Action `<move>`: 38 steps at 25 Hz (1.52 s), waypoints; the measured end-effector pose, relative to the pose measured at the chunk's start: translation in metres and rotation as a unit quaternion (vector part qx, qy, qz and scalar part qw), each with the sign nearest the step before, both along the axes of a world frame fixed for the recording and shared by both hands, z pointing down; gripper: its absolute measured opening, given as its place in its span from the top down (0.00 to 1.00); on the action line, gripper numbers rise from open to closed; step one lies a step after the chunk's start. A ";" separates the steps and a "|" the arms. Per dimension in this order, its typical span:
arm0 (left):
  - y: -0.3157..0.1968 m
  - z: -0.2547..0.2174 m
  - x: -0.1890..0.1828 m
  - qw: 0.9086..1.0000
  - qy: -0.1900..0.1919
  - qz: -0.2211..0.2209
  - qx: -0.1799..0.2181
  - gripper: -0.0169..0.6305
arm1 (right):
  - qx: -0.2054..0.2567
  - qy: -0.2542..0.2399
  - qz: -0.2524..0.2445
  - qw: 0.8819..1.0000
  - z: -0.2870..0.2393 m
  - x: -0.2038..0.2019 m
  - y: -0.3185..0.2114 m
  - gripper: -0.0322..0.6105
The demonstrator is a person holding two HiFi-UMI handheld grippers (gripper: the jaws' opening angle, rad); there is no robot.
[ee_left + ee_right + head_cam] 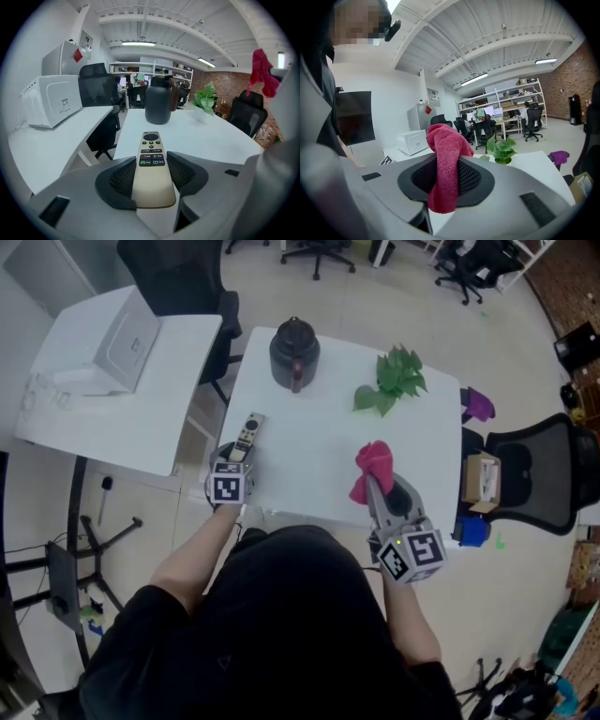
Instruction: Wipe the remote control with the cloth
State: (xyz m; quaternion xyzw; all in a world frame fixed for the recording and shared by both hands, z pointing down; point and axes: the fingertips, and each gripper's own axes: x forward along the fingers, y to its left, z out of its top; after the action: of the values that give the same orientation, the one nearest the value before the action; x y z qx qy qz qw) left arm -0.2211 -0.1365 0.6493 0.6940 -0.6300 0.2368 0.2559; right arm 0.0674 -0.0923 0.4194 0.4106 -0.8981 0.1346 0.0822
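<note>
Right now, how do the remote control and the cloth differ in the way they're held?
The remote control is rigid and pale, lying straight between the left gripper's jaws. The cloth is soft and red, bunched in the right gripper. The remote sticks out forward, while the cloth droops below the jaws. Both are clamped, apart from each other.

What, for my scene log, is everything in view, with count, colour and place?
remote control: one, beige, at the table's left edge
cloth: one, pink-red, above the table's near edge
jug: one, black, table's far side
leafy sprig: one, green, table's far right
table: one, white, centre
appliance: one, white, on the side table at left
office chairs: several, black, around the tables
left gripper: one, grey, shut on remote control
right gripper: one, grey, shut on cloth
</note>
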 end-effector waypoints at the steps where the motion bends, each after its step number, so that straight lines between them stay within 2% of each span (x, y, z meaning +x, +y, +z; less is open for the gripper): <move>1: 0.001 0.008 -0.002 1.000 -0.005 -0.005 -0.009 0.65 | -0.002 0.001 -0.001 1.000 0.001 -0.001 0.001 0.81; 10: 0.004 0.054 -0.006 0.997 -0.039 -0.013 -0.073 0.65 | -0.013 0.010 -0.002 1.000 0.005 -0.004 0.002 0.81; 14: 0.006 0.066 -0.011 0.995 -0.053 -0.018 -0.081 0.65 | -0.013 0.012 -0.004 1.000 0.005 -0.003 0.003 0.81; 19: 0.008 0.069 -0.006 0.995 -0.045 -0.013 -0.086 0.65 | -0.014 0.012 -0.002 1.000 0.007 -0.002 0.003 0.81; 24: 0.008 0.068 -0.005 0.995 -0.054 -0.007 -0.086 0.64 | -0.016 0.012 -0.003 1.000 0.007 -0.002 0.003 0.81; 29: 0.013 0.056 -0.014 0.996 -0.058 -0.009 -0.067 0.62 | -0.022 0.013 0.014 1.000 0.014 0.005 -0.001 0.81; 31: 0.016 0.041 -0.016 0.997 -0.049 -0.010 -0.051 0.62 | -0.025 0.020 0.020 0.999 0.022 0.009 -0.004 0.81; 34: 0.017 0.013 -0.009 0.999 -0.030 0.001 -0.013 0.62 | -0.040 0.048 0.043 0.997 0.043 0.021 -0.010 0.80; 38: 0.022 -0.020 0.012 0.998 -0.034 0.041 0.016 0.62 | -0.070 0.108 0.068 0.989 0.092 0.040 -0.019 0.80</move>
State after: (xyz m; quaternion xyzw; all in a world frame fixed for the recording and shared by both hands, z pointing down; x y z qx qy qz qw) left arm -0.2089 -0.1144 0.6289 0.7150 -0.6126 0.2606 0.2136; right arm 0.1077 -0.1110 0.5112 0.4760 -0.8424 0.1567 0.1982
